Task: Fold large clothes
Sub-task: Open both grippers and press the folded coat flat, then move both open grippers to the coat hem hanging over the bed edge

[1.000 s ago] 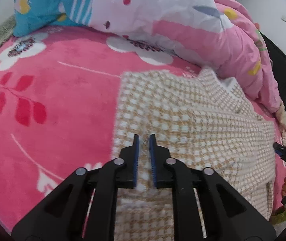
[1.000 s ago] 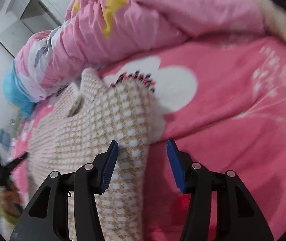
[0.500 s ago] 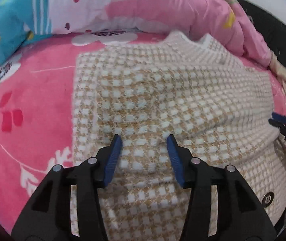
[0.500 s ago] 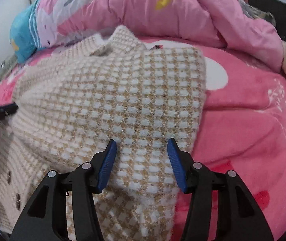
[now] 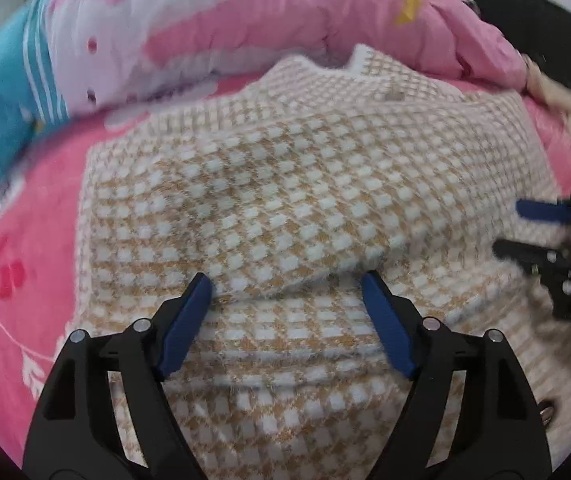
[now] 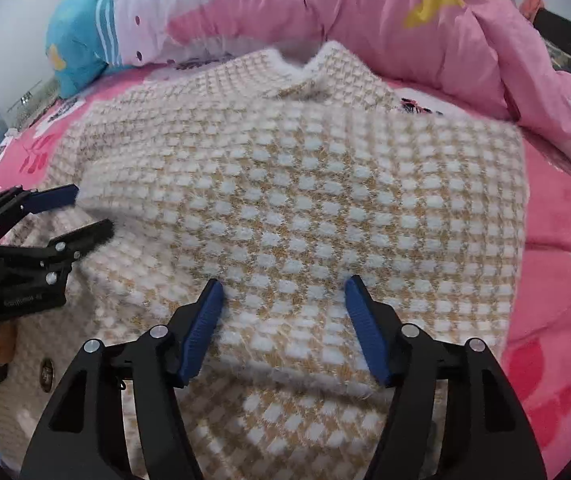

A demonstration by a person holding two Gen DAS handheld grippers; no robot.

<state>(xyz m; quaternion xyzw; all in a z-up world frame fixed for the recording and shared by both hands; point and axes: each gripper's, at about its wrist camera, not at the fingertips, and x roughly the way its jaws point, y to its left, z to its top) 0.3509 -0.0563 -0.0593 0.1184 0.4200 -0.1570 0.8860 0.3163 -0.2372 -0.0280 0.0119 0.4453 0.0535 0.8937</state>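
Note:
A tan and white checked knit cardigan (image 5: 305,200) lies on the pink bed, sleeves folded in over the body, collar toward the quilt. It also fills the right wrist view (image 6: 305,200). My left gripper (image 5: 287,300) is open and empty, hovering over the lower edge of a folded sleeve. My right gripper (image 6: 283,304) is open and empty over the garment's right half. The right gripper shows at the right edge of the left view (image 5: 541,232); the left gripper shows at the left edge of the right view (image 6: 73,212).
A pink flowered blanket (image 5: 45,220) covers the bed. A bunched pink and blue quilt (image 6: 365,12) lies along the far side behind the collar. A dark frame (image 5: 545,12) stands at the far right.
My left gripper opened and let go of the garment. Both grippers moved over the folded cardigan and closer to each other.

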